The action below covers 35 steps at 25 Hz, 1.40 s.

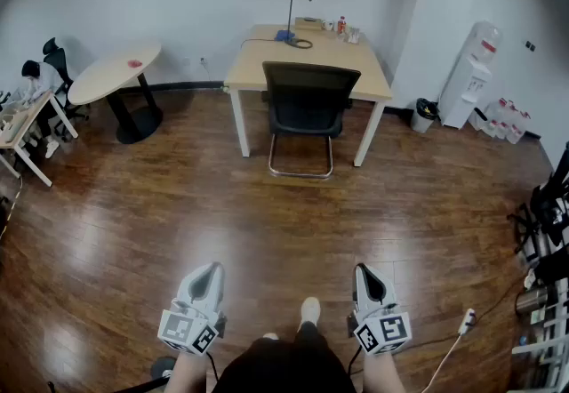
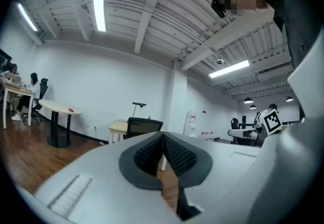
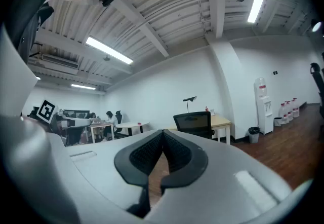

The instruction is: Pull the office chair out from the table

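There's the office chair [image 1: 308, 107], tucked in at the near edge of the tabletop [image 1: 253, 62], black back turned to the camera, seat under the top. Well short of it, over the wooden floor [image 1: 267, 213], the left hand-held gripper [image 1: 210, 274] and the right hand-held gripper [image 1: 366, 274] hang side by side, level, both aimed at the chair (each with its jaws pressed together on nothing). A desk lamp [image 1: 300, 0] stands at the tabletop's far side.
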{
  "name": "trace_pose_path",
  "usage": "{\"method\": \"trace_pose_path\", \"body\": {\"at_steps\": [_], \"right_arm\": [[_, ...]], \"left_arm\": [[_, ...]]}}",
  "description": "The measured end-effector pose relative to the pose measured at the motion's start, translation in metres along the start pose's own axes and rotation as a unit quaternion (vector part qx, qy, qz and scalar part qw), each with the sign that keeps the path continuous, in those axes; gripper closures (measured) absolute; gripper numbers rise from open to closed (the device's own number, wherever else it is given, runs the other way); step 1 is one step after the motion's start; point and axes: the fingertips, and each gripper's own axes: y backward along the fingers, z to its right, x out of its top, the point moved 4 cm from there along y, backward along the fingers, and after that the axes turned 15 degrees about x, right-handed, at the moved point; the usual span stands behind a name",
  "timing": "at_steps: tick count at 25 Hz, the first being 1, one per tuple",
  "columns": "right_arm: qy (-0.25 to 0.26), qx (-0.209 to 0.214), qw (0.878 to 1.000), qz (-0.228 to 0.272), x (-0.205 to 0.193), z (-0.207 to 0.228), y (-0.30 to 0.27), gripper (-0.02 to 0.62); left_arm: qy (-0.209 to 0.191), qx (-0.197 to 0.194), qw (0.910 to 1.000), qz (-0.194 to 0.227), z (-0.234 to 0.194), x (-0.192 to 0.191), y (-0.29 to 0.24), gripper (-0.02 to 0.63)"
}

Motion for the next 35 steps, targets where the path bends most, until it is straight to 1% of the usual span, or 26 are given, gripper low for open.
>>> {"method": "trace_pose_path", "body": {"at_steps": [3,7,12,19,22,25,29,35], "right_arm": [[0.004,-0.001,1.000,0.009,0.007,0.014,-0.007,0.581],[0.008,0.008,1.000,0.009,0.015,0.049,-0.023,0.581],[0.029,0.023,0.999,0.011,0.024,0.090,-0.044,0.581],[0.032,0.014,0.999,0.020,0.037,0.153,-0.046,0.581],[0.032,0.006,0.999,0.013,0.038,0.177,-0.044,0.581],[0.020,0.000,1.000,0.008,0.031,0.191,-0.044,0.581],[0.006,-0.002,1.000,-0.004,0.018,0.202,-0.055,0.581],[0.010,-0.003,1.000,-0.007,0.022,0.219,-0.088,0.581]], "left_arm": [[-0.002,0.005,1.0000,0.004,0.001,0.001,-0.013,0.601],[0.000,0.013,0.9999,0.009,0.014,0.001,-0.042,0.601],[-0.003,0.018,0.9998,0.013,0.035,0.000,-0.084,0.601],[-0.015,0.018,0.9993,0.030,0.072,0.006,-0.137,0.601],[-0.013,0.016,0.9994,0.028,0.086,0.004,-0.154,0.601],[-0.014,0.014,0.9997,0.016,0.092,-0.004,-0.164,0.601],[-0.013,0.022,0.9997,0.002,0.087,-0.011,-0.178,0.601],[-0.009,0.019,0.9998,0.006,0.078,-0.010,-0.219,0.601]]}}
